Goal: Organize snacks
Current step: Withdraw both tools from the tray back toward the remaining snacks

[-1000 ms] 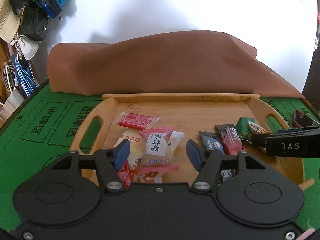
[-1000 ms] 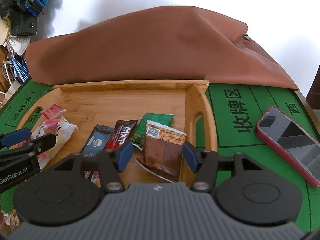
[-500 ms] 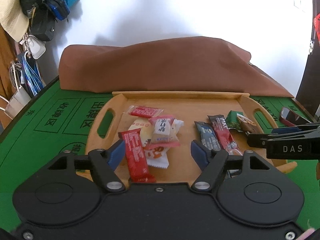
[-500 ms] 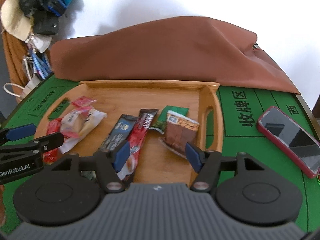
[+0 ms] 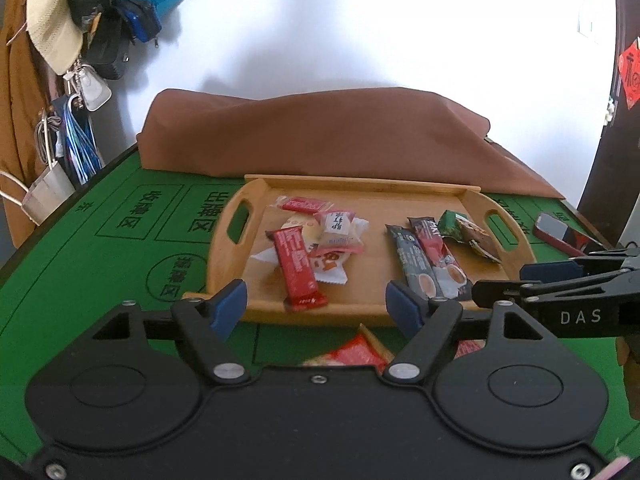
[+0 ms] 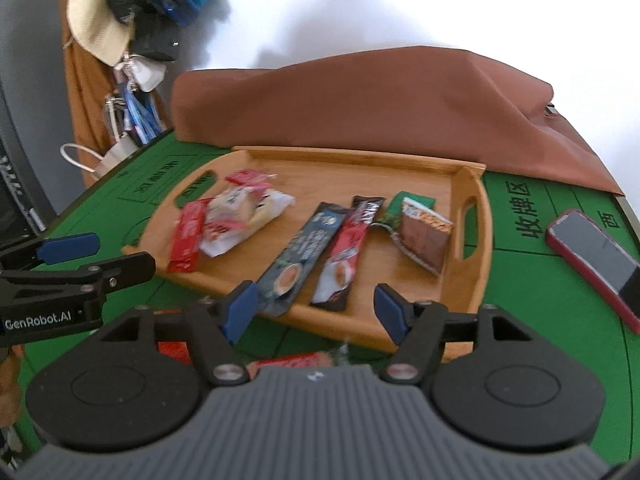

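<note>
both grippers, left gripper [image 5: 316,306] and right gripper [image 6: 314,310], gape empty; two coffee sticks [image 6: 316,256] on one tray [image 6: 472,280].

White wall [image 5: 360,20] behind; green felt bench [image 5: 80,264] with printed characters; brown cloth [image 5: 320,132] heaped at back; hats and bags [image 5: 80,32] hung left.

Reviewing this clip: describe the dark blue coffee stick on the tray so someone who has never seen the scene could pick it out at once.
Find the wooden tray on the green table. On its right half two long sachets lie side by side near the front edge. The dark blue coffee stick is the left one, navy with a coffee cup printed low down; its neighbour, the red coffee stick, is red and black.
</note>
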